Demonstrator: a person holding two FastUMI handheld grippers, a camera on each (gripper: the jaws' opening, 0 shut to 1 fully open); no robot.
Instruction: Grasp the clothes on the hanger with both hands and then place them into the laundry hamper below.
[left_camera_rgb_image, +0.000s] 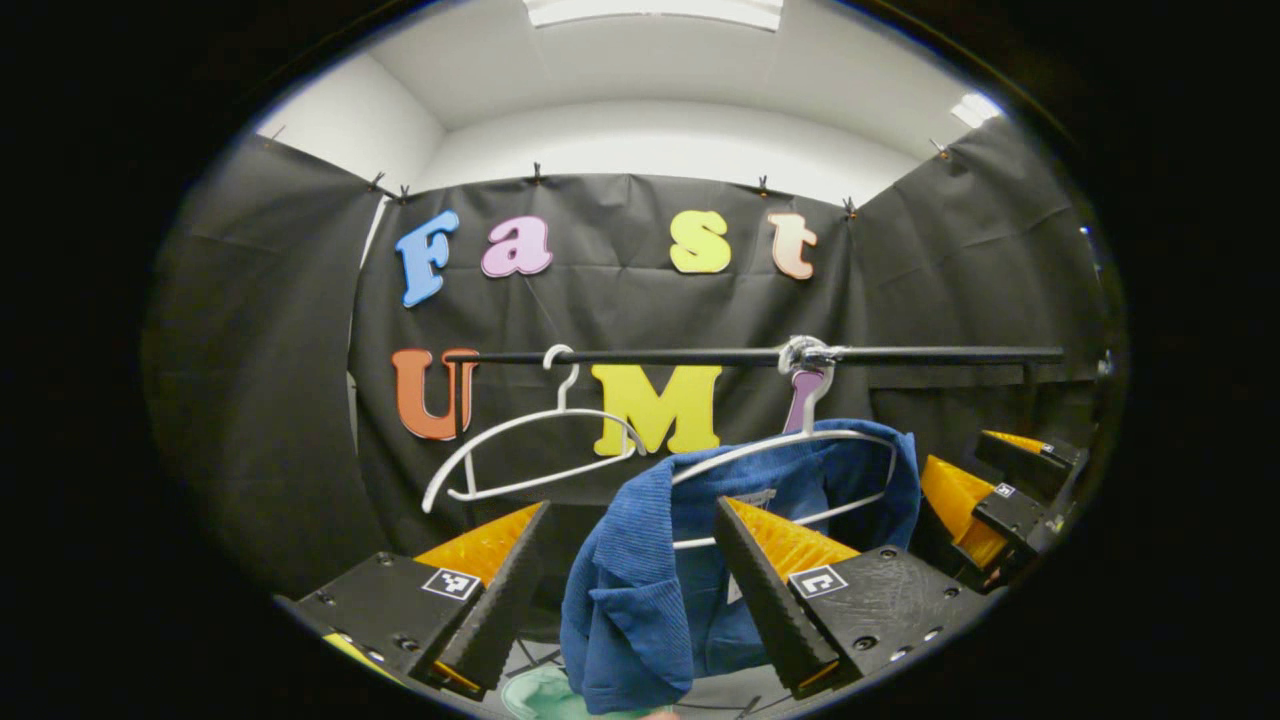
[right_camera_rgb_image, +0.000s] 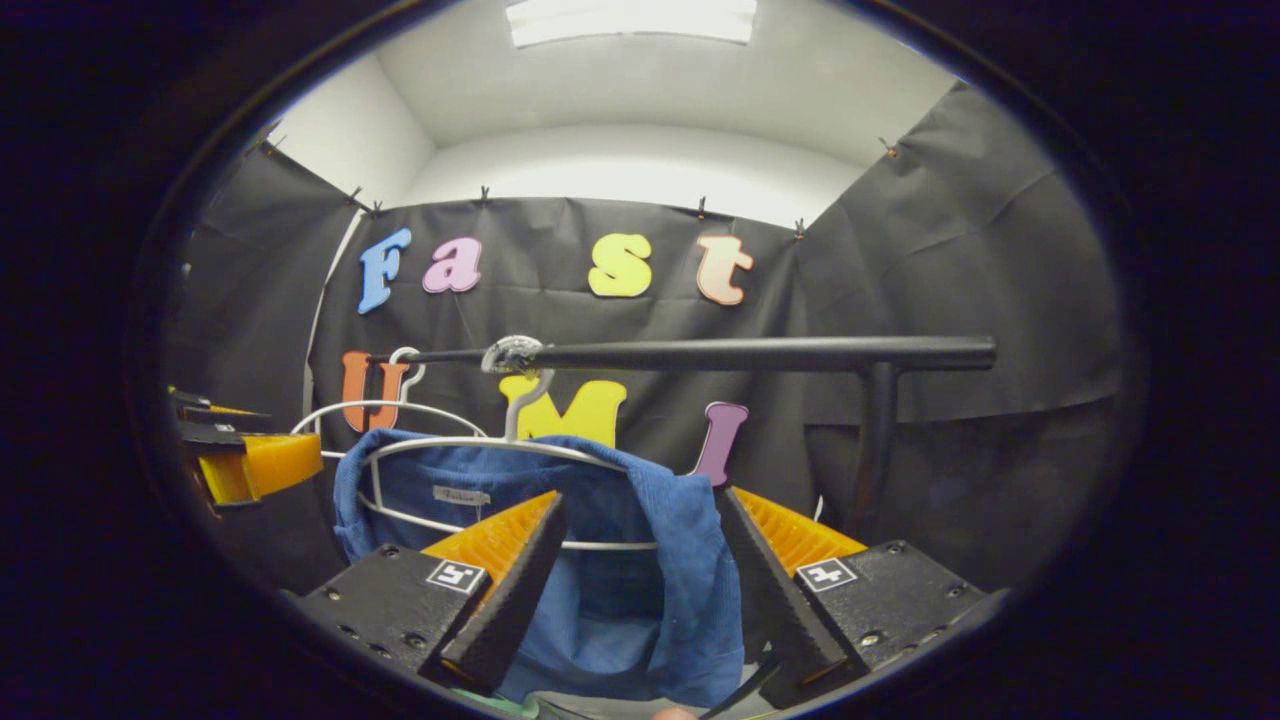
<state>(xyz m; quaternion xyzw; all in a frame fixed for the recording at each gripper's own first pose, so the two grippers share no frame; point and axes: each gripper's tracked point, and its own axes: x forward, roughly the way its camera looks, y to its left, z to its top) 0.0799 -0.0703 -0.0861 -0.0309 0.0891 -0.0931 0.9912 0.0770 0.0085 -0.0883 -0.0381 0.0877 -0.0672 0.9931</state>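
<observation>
Left gripper view: left gripper (left_camera_rgb_image: 630, 570) spread wide, jaws either side of the near shoulder of the blue garment (left_camera_rgb_image: 640, 580), not pressing on it. Garment draped over a white hanger (left_camera_rgb_image: 790, 445) hooked on the black rail (left_camera_rgb_image: 700, 356), right of centre. Second white hanger (left_camera_rgb_image: 520, 450), bare, hooked on the same rail farther left. Right gripper (left_camera_rgb_image: 1000, 490) visible at the far right edge, just beside the garment's other shoulder. Pale green rim of the laundry hamper (left_camera_rgb_image: 535, 692) low in the scene, beneath the garment.

Right gripper view: right gripper (right_camera_rgb_image: 640, 580) likewise spread, fingers flanking the right shoulder and hanging side of the blue garment (right_camera_rgb_image: 690, 560); contact with the cloth not resolvable. Garment on its hanger (right_camera_rgb_image: 480, 445), hook over the rail (right_camera_rgb_image: 740, 353); rail carried by a black upright post (right_camera_rgb_image: 878, 440) at the right. Bare hanger (right_camera_rgb_image: 370, 408) behind, farther left along the rail. Left gripper (right_camera_rgb_image: 245, 460) at the left edge, near the garment's opposite shoulder; its jaw state not readable from here. Sliver of the hamper (right_camera_rgb_image: 510, 706) at the bottom, below the cloth.
</observation>
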